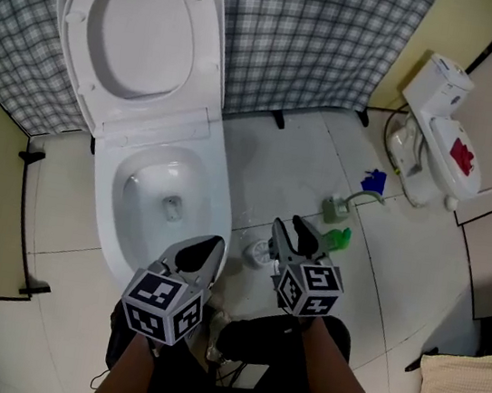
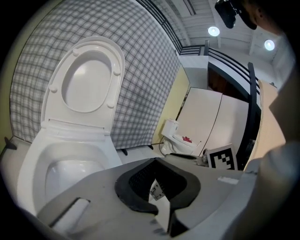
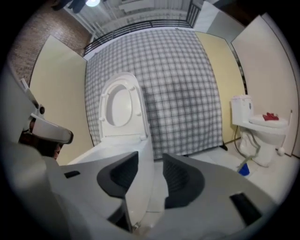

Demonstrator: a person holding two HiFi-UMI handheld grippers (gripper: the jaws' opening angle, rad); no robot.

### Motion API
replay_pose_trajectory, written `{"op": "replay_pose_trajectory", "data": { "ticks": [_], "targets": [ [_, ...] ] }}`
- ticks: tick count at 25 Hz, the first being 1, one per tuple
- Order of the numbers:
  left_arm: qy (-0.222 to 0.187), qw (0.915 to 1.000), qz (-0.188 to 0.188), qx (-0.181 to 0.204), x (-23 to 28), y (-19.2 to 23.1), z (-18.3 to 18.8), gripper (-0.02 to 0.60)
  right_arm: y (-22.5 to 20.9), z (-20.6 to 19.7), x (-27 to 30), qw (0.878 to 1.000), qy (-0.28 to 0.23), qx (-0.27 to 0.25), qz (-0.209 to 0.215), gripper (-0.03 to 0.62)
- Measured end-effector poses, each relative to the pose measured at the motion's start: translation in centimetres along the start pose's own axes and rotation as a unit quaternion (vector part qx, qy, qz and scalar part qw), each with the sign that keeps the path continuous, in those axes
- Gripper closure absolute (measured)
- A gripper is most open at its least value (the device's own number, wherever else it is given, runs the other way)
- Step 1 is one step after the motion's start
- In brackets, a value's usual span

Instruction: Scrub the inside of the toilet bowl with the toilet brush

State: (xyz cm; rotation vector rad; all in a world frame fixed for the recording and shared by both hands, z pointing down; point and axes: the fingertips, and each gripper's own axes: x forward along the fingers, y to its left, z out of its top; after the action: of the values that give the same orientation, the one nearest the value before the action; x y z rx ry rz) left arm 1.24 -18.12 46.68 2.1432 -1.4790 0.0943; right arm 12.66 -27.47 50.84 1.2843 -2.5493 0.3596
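toilet bowl left of right gripper | possible brush beyond, right

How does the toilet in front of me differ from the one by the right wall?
The near toilet stands open, its lid raised; the far toilet is closed, with a red item on top. The far toilet shows a tank; no tank shows on the near toilet. Both are white.

Toilets: two, one open toilet and one smaller toilet. Grippers: two, left gripper, right gripper. Floor: one blue item, apparently two green items.
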Motion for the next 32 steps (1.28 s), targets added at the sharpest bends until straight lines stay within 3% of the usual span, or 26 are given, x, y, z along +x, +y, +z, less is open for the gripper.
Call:
{"op": "replay_pose_trajectory", "data": {
  "ticks": [4,9,20,27,32],
  "targets": [
    [-0.029,0.9991,0.023,0.019,-3.3,1.8,2.1,0.572,6.2,5.4,0.0,0.996,-0.046,-0.042,0.066,0.503],
    [-0.055,0.9965,0.046,0.042,-7.6,1.8,5.6,0.572,12.8,11.3,-2.0,0.983,-0.067,-0.074,0.154,0.577],
    [-0.116,0.9848,0.08,0.102,-17.9,1.8,11.2,0.572,23.7,15.5,-6.3,0.958,-0.045,-0.109,0.262,0.579],
    [-0.149,0.9786,0.086,0.113,-22.6,-1.6,14.9,0.572,26.9,19.5,-12.1,0.949,-0.068,-0.089,0.295,0.579],
    [-0.163,0.9737,0.086,0.133,-25.6,-2.9,17.0,0.572,30.3,21.5,-15.7,0.935,-0.095,-0.092,0.329,0.579]
  ]
}}
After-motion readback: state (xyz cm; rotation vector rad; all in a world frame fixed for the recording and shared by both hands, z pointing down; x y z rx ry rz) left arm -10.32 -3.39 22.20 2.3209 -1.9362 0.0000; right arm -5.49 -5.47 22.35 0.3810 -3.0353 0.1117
